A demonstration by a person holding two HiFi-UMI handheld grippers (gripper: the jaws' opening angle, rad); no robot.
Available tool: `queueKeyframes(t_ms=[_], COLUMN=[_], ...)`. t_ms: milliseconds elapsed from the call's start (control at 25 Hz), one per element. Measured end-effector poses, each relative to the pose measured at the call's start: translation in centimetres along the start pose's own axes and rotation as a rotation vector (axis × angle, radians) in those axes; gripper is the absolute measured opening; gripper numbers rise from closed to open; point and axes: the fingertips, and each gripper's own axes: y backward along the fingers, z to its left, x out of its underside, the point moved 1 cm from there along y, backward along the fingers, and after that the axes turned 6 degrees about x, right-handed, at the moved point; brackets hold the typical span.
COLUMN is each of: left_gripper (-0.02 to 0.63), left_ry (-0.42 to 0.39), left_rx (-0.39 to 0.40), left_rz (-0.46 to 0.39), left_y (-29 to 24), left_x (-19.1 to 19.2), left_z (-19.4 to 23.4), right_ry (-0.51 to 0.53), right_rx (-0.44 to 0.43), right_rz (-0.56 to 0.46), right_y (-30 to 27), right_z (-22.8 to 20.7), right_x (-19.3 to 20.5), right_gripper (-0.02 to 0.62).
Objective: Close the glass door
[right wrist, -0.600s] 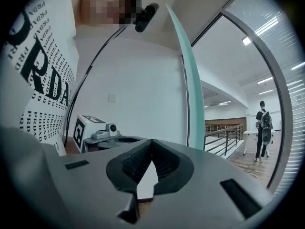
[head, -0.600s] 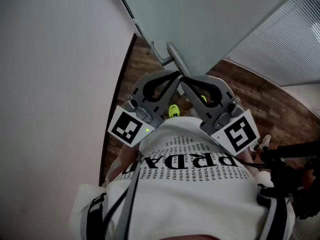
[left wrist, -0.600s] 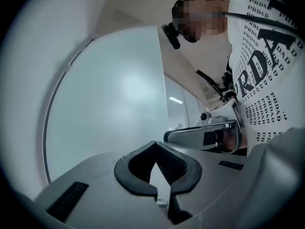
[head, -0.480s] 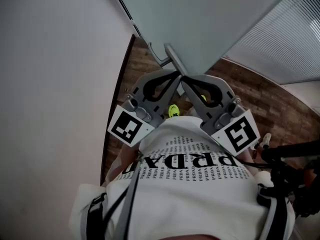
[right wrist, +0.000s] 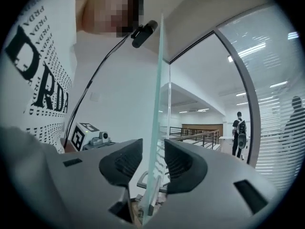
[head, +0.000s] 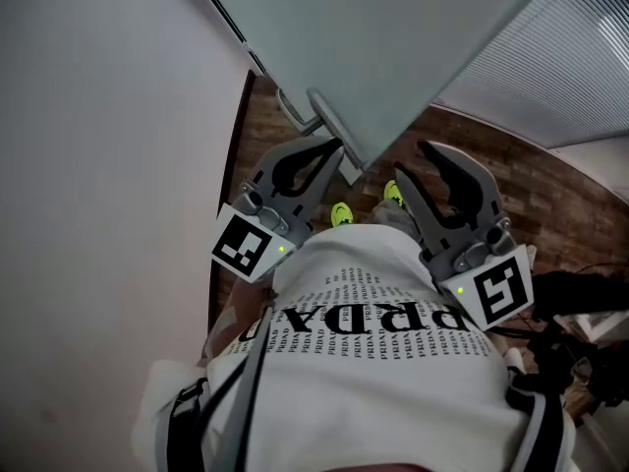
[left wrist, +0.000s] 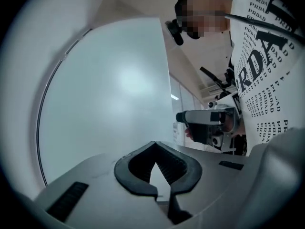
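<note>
The frosted glass door [head: 383,37] fills the top of the head view, and its free edge runs down to a point between my two grippers. A metal handle [head: 313,109] sticks out near that edge. My left gripper [head: 332,147] is shut with nothing in it, its tips just left of the door edge, facing the pane [left wrist: 105,94]. My right gripper [head: 408,163] is open. In the right gripper view the door's thin edge [right wrist: 157,104] stands between the open jaws of the right gripper [right wrist: 152,149], above the handle [right wrist: 143,178]. Whether the pads touch the glass is unclear.
A white wall [head: 108,165] stands close on the left. Below is a wooden floor [head: 531,195], and a glass wall with blinds [head: 560,77] is at the right. Far off, a person [right wrist: 239,132] stands by a railing [right wrist: 205,136].
My right gripper has opened and shifted right, so the door edge now sits between its jaws. The left gripper has stayed shut, and the door edge has moved a little to the left.
</note>
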Motion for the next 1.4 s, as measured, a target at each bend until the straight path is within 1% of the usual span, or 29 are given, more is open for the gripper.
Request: queueKeyframes(t_ms=[40, 80, 160, 240, 320, 400, 440, 520, 760, 1160, 1400], left_gripper=[0.000, 0.000, 0.000, 0.000, 0.000, 0.000, 0.000, 0.000, 0.000, 0.000, 0.000], left_ry=[0.004, 0.008, 0.014, 0.011, 0.005, 0.001, -0.003, -0.010, -0.005, -0.016, -0.034], left_rx=[0.008, 0.016, 0.029, 0.035, 0.035, 0.034, 0.036, 0.042, 0.031, 0.031, 0.035], left_rz=[0.006, 0.011, 0.015, 0.012, 0.002, -0.009, -0.012, -0.011, -0.009, -0.020, -0.043], left_y=[-0.1, -0.2, -0.4, -0.6, -0.6, -0.5, -0.5, -0.5, -0.2, -0.4, -0.7], left_x=[0.1, 0.2, 0.2, 0.0, -0.2, -0.5, -0.6, -0.7, -0.5, -0.6, -1.4], left_z=[0.0, 0.0, -0.1, -0.2, -0.3, -0.4, -0.5, -0.6, -0.6, -0.8, -1.0], right_ry=[0.009, 0.018, 0.035, 0.027, 0.004, 0.005, 0.012, 0.017, 0.042, 0.123, 0.118], right_rx=[0.012, 0.013, 0.000, -0.004, 0.013, 0.013, 0.004, -0.020, -0.057, -0.020, -0.015], right_rz=[-0.006, -0.006, 0.004, 0.006, 0.001, 0.003, 0.010, 0.029, 0.063, 0.090, 0.090], right_y=[-0.4, -1.0, -2.2, -3.1, -3.4, -3.5, -3.4, -3.4, -3.4, -3.4, -3.7], right_z=[-0.2, -0.2, 0.4, 0.8, 0.6, 0.7, 0.8, 1.2, 1.6, 0.4, 0.0], right_x=[-0.2, -0.4, -0.4, -0.3, -0.3, -0.5, -0.6, -0.6, -0.6, 0.0, 0.1], right_gripper=[0.116, 0.126, 0.127, 0.127, 0.123, 0.118, 0.114, 0.087, 0.064, 0.064, 0.059])
